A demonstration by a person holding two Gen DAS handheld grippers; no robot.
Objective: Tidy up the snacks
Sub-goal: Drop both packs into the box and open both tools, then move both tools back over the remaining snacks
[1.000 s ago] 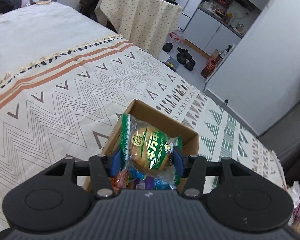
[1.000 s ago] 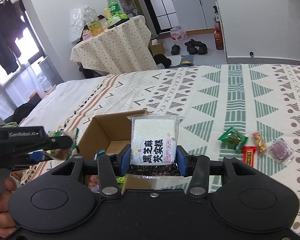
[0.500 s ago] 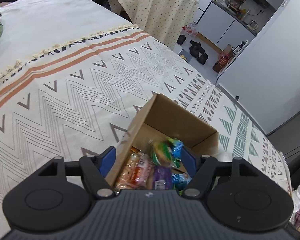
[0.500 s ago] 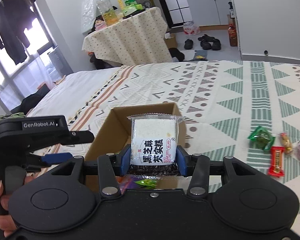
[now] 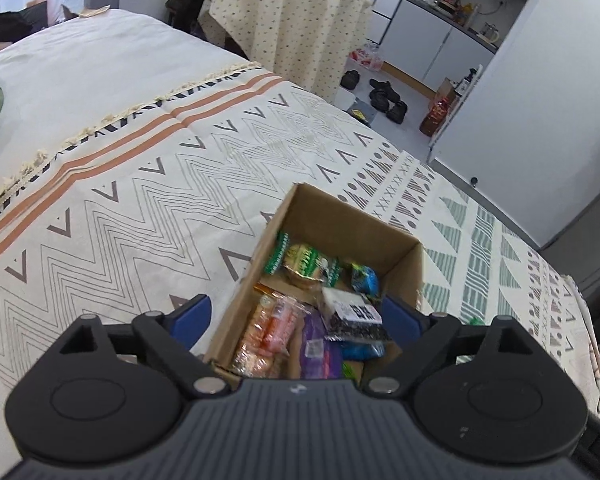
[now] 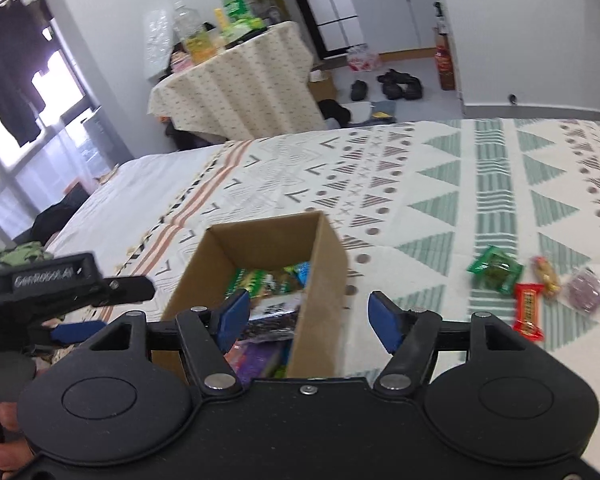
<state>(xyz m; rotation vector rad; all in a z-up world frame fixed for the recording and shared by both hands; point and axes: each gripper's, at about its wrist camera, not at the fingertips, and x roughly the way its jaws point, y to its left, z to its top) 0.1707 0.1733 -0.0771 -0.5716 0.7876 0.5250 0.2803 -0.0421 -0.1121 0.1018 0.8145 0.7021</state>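
Box [image 5: 340, 220] (snack-filled) sits under both opening, empty hand-held grippers.

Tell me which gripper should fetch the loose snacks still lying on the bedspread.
Right. The right gripper is opening with nothing between its jaws, and the green packet, red bar and purple packet lie just to its right. The left gripper is over the cardboard box, farther away.

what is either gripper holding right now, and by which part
Nothing is held. The left gripper and right gripper are both empty with jaws opening above the cardboard box; the black-and-white packet lies loose inside it.
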